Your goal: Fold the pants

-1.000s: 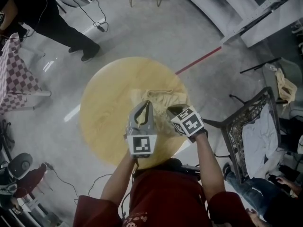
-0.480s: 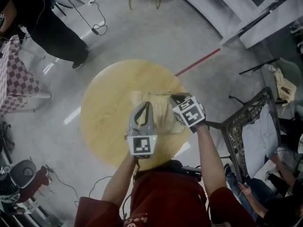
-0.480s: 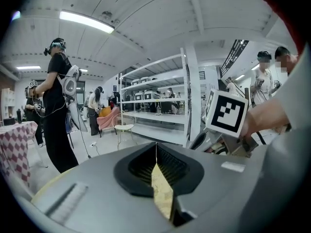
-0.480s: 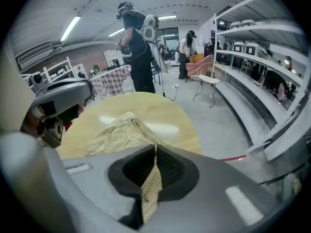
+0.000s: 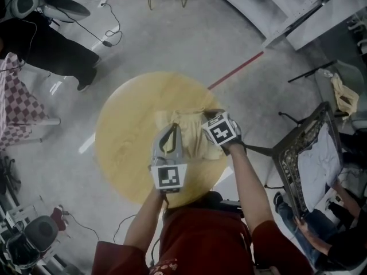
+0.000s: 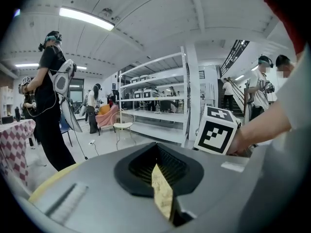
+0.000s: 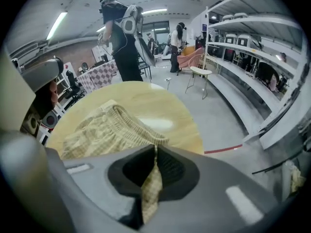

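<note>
Shifted inward and lower since a second ago: right gripper [image 5: 211,117], jaws pinched on the yellow checked pants [image 5: 189,135] at the waistband. Nearer, just beside it, left gripper [image 5: 171,128] clamped on another fold. Rest of the cloth heaped on the round wooden table [image 5: 123,136]; beyond, grey floor [image 5: 189,44].

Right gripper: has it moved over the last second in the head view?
Yes. The right gripper, shut on the pants, has shifted away from the person, farther in over the round table.

Dim overhead view; gripper views bright, fisheye-warped.
</note>
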Tool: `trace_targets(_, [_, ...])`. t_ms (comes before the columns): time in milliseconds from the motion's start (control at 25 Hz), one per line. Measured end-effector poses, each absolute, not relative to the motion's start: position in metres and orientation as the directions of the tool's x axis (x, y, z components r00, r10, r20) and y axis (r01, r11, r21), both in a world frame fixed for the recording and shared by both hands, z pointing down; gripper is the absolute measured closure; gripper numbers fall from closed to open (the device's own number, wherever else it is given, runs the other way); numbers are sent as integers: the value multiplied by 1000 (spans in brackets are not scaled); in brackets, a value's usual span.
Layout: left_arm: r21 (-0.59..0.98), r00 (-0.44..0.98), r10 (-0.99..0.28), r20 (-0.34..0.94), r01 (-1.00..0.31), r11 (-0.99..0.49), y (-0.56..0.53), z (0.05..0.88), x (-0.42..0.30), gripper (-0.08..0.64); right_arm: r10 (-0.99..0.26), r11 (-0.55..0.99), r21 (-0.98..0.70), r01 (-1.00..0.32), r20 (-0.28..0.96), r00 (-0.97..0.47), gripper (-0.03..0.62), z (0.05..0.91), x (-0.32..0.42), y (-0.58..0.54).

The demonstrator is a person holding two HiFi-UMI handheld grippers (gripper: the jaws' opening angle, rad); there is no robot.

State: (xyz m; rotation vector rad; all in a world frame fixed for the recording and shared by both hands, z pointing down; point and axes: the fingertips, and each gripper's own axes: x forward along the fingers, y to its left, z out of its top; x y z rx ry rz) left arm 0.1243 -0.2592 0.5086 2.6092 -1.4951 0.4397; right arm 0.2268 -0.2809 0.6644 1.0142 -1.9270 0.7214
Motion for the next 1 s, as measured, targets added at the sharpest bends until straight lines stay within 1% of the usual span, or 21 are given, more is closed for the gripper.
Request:
trace_targets(200, [-51, 478, -826, 301, -856, -514, -256, 510, 124, 552, -413, 500, -88, -862, 850, -326, 554, 662, 225, -279])
trace_targets(360, [-47, 475, -828, 297, -859, -510, -251, 503, 125, 552, -496, 463, -81, -883, 801, -334, 542, 637, 229, -278])
trace_targets(520, [-41, 466, -841, 276, -868, -495, -239, 491, 124, 552, -589, 432, -78, -898, 730, -347, 515, 605, 229, -270])
trace_targets(760, [-19, 422, -880, 217, -900, -436, -211, 464, 113, 552, -759, 402, -41, -915, 544, -358, 511, 537, 220, -240])
trace_targets(1000, [-38, 384, -915, 125, -919, -391, -160, 426, 109, 552, -887, 361, -13, -932, 305, -348, 511, 457, 217, -177])
